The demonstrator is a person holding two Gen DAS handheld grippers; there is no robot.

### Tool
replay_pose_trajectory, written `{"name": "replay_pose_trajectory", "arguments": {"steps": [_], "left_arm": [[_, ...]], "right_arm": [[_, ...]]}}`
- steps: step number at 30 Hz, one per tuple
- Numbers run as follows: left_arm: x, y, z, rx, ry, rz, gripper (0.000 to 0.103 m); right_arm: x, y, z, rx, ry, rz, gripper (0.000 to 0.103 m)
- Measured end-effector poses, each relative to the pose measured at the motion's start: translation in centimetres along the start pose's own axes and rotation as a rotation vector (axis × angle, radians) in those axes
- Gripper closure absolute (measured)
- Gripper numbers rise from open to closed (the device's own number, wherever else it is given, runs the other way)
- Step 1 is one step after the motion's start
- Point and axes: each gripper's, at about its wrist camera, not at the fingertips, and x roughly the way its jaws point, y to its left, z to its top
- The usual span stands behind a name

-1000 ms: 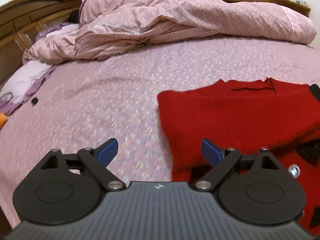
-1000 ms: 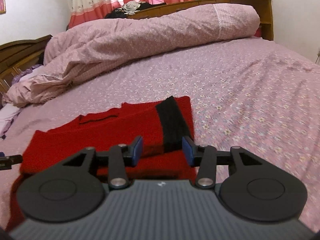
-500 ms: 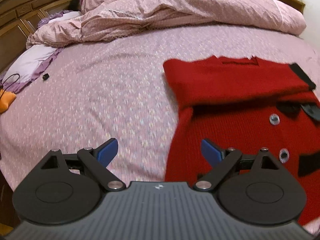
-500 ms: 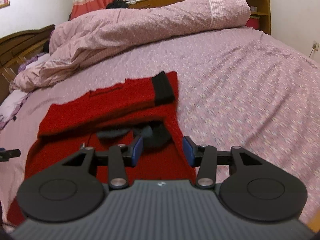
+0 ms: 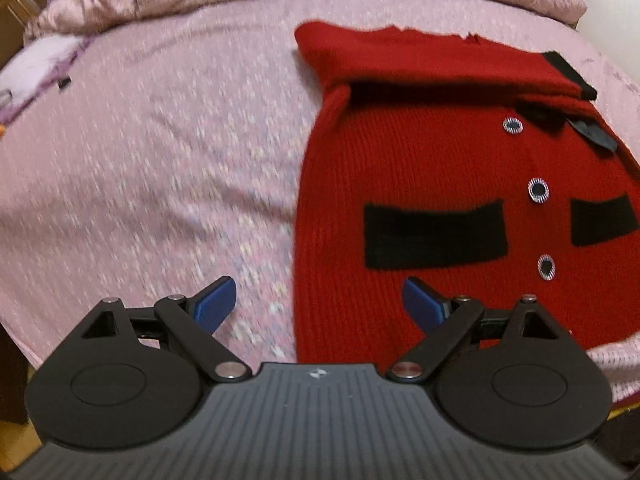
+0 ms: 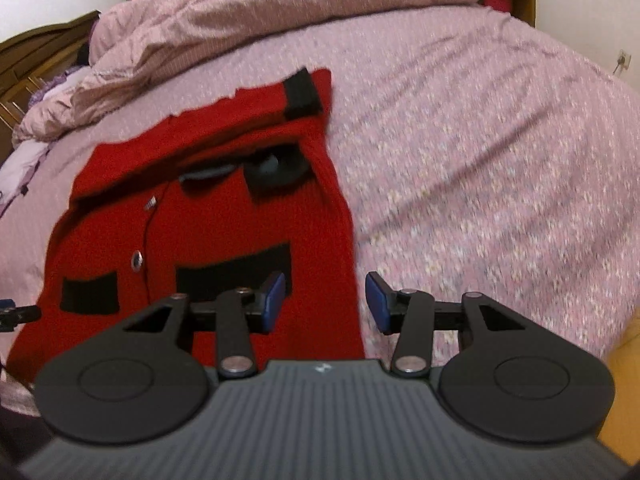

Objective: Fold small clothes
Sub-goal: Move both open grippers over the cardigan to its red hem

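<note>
- One red cardigan lies flat on the bed, its sleeves folded across the top.
- Three buttons run down its front in the left view (the right view shows only two clearly).
- Two black pocket patches flank the button line.
- One rumpled quilt sits at 12 o'clock.
- Left tongs: spread wide, holding nothing, above the cardigan's left edge.
- Right tongs: narrower gap, empty, above its right edge.
</note>
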Motion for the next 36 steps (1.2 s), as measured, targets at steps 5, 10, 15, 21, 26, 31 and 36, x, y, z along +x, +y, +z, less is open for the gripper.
{"name": "replay_pose_trajectory", "arguments": {"steps": [5, 10, 15, 21, 26, 31, 36], "left_arm": [[0.4, -0.2, -0.6, -0.002, 0.014, -0.026, 0.010], [0.3, -0.7, -0.8, 0.027, 0.003, -0.077, 0.013], [0.5, -1.5, -1.1, 0.065, 0.011, -0.150, 0.022], [0.8, -0.9, -1.0, 0.033, 0.015, -0.173, 0.023], [0.3, -0.7, -1.4, 0.023, 0.032, -0.229, 0.023], [0.6, -0.7, -2.1, 0.013, 0.042, -0.274, 0.023], [2.2, -1.7, -2.1, 0.032, 0.037, -0.274, 0.023]], "right_arm": [[0.1, -0.2, -1.2, -0.009, 0.019, 0.007, 0.056], [0.0, 0.0, -1.2, -0.005, 0.026, 0.040, 0.046], [0.2, 0.7, -1.4, -0.036, 0.031, 0.066, 0.046], [0.4, 0.1, -1.2, 0.004, 0.038, 0.117, 0.046], [-0.1, -0.2, -1.6, 0.012, 0.058, 0.168, 0.046], [-0.1, 0.0, -2.2, -0.006, 0.079, 0.219, 0.046], [1.0, -0.3, -2.0, 0.039, 0.102, 0.276, 0.046]]}}
